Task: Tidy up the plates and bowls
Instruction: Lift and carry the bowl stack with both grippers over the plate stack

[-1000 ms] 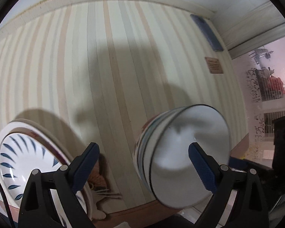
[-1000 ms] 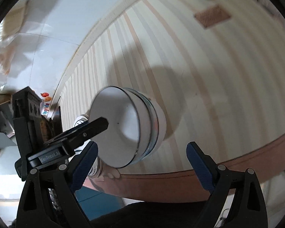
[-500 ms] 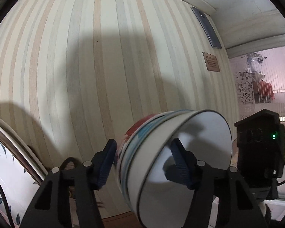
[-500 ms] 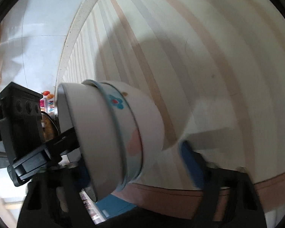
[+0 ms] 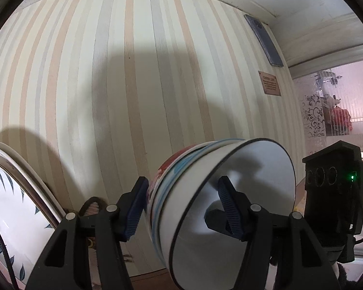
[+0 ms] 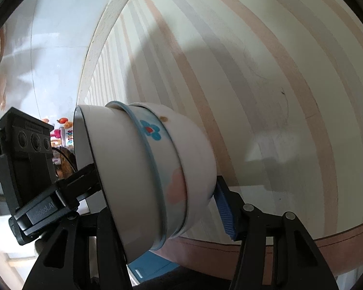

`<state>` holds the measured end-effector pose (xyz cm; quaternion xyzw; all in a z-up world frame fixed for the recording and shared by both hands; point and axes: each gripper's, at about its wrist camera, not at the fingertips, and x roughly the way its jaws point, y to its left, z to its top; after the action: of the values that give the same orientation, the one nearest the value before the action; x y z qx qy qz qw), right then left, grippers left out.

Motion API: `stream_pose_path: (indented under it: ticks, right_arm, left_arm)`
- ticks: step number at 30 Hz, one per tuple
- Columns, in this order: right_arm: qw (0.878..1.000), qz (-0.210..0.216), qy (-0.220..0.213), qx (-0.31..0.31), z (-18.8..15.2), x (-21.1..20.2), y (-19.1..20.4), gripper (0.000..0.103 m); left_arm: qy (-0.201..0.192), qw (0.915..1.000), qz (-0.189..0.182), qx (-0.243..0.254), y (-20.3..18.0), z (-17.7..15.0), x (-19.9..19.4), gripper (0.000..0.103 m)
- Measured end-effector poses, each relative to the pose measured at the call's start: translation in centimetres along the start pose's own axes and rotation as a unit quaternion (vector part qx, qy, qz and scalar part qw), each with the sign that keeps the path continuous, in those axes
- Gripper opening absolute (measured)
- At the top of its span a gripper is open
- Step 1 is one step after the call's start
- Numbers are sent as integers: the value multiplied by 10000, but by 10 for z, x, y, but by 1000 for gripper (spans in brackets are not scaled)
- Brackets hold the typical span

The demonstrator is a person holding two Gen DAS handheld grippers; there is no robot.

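Observation:
A nested stack of bowls (image 5: 254,166) hangs tipped on its side over the striped tablecloth (image 5: 133,72). The innermost bowl is white with a dark rim; the outer ones carry blue and red flowers. My left gripper (image 5: 181,191) is shut on the stack, one pad inside the white bowl, the other against the outer wall. From the other side my right gripper (image 6: 157,188) holds the same stack of bowls (image 6: 138,159). Its jaws are closing, the blue pad (image 6: 223,205) presses the outermost bowl's base, and its other finger is hidden behind the stack.
A large plate with blue leaves (image 5: 9,207) lies at the left, close to my left gripper. A blue phone (image 5: 263,41) and a small brown card (image 5: 269,83) lie far back on the cloth. The table's brown edge (image 6: 326,244) runs just below the bowls.
Both grippers went from wide open around the bowl stack to closed on it. The stack now sits much closer to both cameras, and the leaf plate has slid toward the left edge.

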<state>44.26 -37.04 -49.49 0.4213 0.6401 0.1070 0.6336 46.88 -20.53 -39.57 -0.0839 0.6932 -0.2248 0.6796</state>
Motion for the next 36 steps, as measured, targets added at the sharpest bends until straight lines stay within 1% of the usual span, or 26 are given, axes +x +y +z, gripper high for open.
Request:
stream_pose_path:
  ticks: [5, 10, 14, 20, 26, 30, 34, 35, 36]
  right_arm:
    - [9999, -60, -44, -142, 3, -1, 10, 57]
    - [9995, -101, -46, -297, 3, -6, 26, 57]
    - [9988, -91, 24, -479, 3, -5, 48, 57]
    - [9960, -41, 231, -858, 1, 6, 89, 57]
    - [9889, -10, 655, -1335, -8, 40, 136, 57]
    - [9809, 11, 1027, -1653, -17, 72, 164, 57]
    - [9727, 37, 1372, -1873, -30, 105, 182, 57]
    - [9709, 31, 1445, -1909, -32, 110, 182, 57]
    - [9690, 19, 1519, -1947, -35, 118, 185, 57]
  left_arm:
    - [-95, 9999, -48, -42, 5, 1, -11, 57]
    - [-214, 9997, -62, -77, 10, 0, -29, 57]
    - [-371, 9992, -24, -140, 18, -1, -49, 57]
    - [-652, 9968, 34, -458, 47, -8, -84, 57]
    - [-954, 9907, 182, -957, 91, -24, -113, 57]
    - [-1093, 9840, 262, -1385, 128, -40, -129, 57]
    - [-1207, 9759, 352, -1781, 160, -57, -136, 57]
    - [-1180, 9763, 284, -1794, 166, -61, -136, 57]
    - [-1194, 9741, 295, -1899, 175, -65, -135, 57]
